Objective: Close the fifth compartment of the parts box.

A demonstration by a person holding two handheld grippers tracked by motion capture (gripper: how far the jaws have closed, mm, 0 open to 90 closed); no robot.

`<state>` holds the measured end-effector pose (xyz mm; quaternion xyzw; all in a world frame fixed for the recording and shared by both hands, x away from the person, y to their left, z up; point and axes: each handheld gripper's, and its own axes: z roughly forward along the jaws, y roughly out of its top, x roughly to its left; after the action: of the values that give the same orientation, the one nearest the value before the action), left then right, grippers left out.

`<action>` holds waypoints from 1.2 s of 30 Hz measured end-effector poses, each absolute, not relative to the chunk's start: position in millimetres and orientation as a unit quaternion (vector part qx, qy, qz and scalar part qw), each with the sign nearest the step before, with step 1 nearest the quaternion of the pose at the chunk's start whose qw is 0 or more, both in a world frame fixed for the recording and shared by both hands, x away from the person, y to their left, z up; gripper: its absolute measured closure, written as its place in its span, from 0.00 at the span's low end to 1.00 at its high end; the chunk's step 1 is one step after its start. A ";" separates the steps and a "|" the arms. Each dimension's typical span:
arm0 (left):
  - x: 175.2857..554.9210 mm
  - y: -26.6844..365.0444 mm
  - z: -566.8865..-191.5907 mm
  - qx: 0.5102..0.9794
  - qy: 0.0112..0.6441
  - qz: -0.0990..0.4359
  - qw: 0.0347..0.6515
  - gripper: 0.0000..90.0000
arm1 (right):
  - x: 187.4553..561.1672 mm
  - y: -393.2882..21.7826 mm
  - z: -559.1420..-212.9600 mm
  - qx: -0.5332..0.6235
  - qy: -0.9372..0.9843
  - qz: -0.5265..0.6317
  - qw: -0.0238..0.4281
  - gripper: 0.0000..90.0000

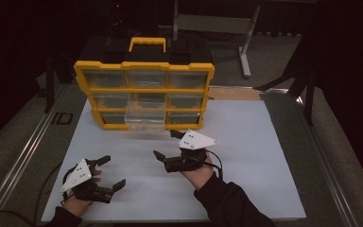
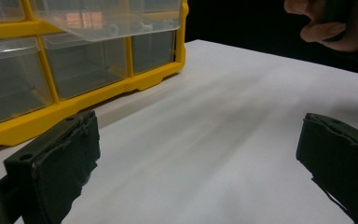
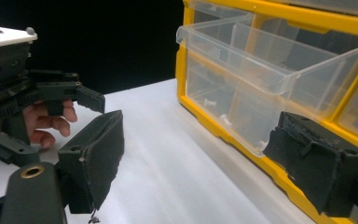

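Right gripper [image 1: 168, 143] gapes near unlabelled clear drawer [image 1: 145, 113]

I see a clear plastic drawer [image 1: 144, 112] pulled partway out of the yellow organizer [image 1: 144, 67], in its middle column, jutting forward over the lower row. It sits level and looks empty.

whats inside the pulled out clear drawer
The clear drawer looks empty through its walls; its floor is partly hidden by glare and its front lip. Small parts show in the bin below.
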<state>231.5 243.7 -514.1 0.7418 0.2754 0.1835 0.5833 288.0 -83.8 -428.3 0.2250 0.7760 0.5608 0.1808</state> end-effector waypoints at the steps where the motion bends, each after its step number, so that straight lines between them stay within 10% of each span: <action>1: 231.5 243.6 -514.0 0.742 0.275 0.183 0.583 0.00 | 288.6 -81.8 -429.9 0.226 0.776 0.560 0.184 0.19; 36: 231.2 243.4 -514.6 0.742 0.271 0.179 0.586 0.00 | 304.0 -32.2 -448.4 0.292 0.769 0.526 0.218 0.88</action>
<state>231.2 243.4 -514.6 0.7422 0.2712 0.1790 0.5862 304.0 -32.2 -448.4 0.2915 0.7687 0.5260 0.2179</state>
